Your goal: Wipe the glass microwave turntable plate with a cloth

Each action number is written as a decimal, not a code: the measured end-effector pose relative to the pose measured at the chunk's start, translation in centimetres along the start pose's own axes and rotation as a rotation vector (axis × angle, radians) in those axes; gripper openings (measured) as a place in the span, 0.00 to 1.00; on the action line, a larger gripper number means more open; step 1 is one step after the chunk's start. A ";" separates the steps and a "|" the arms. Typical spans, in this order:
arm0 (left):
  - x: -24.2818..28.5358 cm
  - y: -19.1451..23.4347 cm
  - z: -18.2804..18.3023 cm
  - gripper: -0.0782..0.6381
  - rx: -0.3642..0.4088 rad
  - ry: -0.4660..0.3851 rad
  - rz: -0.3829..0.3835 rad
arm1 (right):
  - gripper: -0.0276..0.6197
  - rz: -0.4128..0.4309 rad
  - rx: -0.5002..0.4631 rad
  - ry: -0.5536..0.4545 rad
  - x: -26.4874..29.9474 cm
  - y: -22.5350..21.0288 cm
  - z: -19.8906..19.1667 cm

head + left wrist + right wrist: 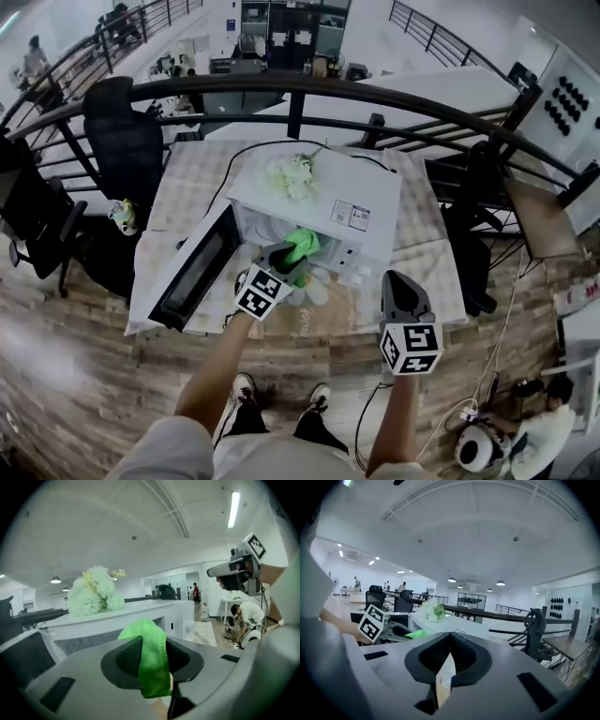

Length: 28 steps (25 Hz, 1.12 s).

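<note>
L gripper (292,261) clamped on green cloth (305,246) at mouth of open white microwave (328,202) on table (187,178), R gripper (398,281) pinched closed w/ nothing, near microwave's front-right corner; glass plate unclear.

Cloth (305,246): bright green, soft weave, folded into a narrow strip. It is pinched between the closed jaws of the left gripper (286,258), with one end standing above them and the other hanging below. It is held in front of the open microwave (328,202).

Plate (315,291): clear, pale glass, seen only in part and blurred. It seems to lie flat on the table (187,178), just before the microwave's mouth, below the cloth.
</note>
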<state>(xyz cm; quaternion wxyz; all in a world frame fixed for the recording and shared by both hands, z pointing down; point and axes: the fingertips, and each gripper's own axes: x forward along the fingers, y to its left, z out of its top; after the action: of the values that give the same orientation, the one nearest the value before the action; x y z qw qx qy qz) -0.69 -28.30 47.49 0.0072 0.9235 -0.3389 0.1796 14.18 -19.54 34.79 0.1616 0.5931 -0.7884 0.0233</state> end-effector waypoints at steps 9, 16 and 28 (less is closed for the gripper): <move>-9.9 1.9 7.8 0.29 0.013 -0.151 0.136 | 0.07 0.011 -0.079 -0.053 -1.1 0.9 5.2; -15.3 2.8 12.6 0.29 0.070 -0.208 0.195 | 0.06 0.025 -0.174 -0.122 -1.6 2.1 9.5; -21.2 3.6 19.6 0.29 0.165 -0.340 0.316 | 0.06 0.052 -0.262 -0.216 -3.8 4.2 14.5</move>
<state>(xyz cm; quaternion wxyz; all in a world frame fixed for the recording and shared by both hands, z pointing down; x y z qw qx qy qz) -11.52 -20.44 21.64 -0.1535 0.8734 -0.4597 0.0476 7.88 -18.06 20.62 0.1510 0.5454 -0.8126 -0.1394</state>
